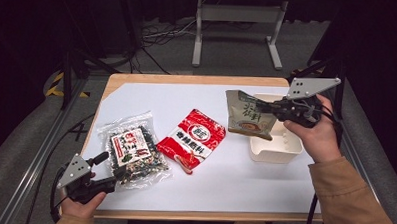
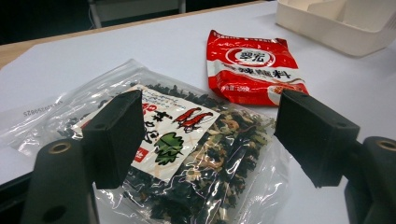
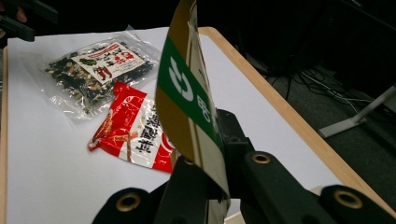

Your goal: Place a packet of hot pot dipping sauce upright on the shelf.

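High view: fixed above the near table edge, facing forward and down across the whole table [image 1: 137, 90].
Left gripper view: low, close over the clear seaweed bag [image 2: 196, 163], facing the far side.
Right gripper view: raised, looking back across. All share the red packet [image 1: 191, 139].

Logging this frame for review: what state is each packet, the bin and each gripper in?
Tan soup packet: lifted, held above the bin.
Red seasoning packet: flat on the table, untouched.
Clear seaweed bag: flat on the table, sealed.
White bin: upright.
Right gripper: shut on the soup packet.
Left gripper: open above the seaweed bag.
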`<state>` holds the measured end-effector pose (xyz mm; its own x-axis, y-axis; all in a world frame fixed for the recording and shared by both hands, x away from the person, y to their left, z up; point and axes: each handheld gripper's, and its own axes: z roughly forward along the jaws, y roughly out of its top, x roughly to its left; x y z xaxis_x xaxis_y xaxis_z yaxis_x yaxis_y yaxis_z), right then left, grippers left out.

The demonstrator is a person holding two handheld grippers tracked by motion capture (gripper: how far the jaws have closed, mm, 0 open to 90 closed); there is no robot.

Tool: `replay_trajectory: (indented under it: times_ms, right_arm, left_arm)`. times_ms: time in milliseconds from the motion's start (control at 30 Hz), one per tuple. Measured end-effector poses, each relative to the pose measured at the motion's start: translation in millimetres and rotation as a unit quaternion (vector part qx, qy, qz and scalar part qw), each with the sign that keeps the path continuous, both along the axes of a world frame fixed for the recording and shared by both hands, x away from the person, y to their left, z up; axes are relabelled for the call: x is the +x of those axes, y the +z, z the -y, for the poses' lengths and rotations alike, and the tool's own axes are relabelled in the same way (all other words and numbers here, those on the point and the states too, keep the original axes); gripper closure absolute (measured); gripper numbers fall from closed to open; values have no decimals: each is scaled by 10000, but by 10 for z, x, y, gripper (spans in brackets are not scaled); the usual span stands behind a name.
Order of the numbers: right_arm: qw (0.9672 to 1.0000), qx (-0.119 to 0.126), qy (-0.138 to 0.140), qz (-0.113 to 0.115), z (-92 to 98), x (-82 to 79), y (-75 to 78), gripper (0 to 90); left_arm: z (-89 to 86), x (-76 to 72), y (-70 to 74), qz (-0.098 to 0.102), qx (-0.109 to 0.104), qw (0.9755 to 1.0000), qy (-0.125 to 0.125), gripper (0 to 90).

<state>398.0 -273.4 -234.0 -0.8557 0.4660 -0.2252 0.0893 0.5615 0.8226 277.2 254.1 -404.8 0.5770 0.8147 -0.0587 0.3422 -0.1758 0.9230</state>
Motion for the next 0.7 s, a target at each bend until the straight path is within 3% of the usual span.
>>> replay_trajectory:
  times_ms: [700]
  right_arm:
    - [9999, -130, 0, 73, 243, 355, 67, 895]
  left_arm:
    - [-1, 1, -1, -4, 2, 10000, 10, 245]
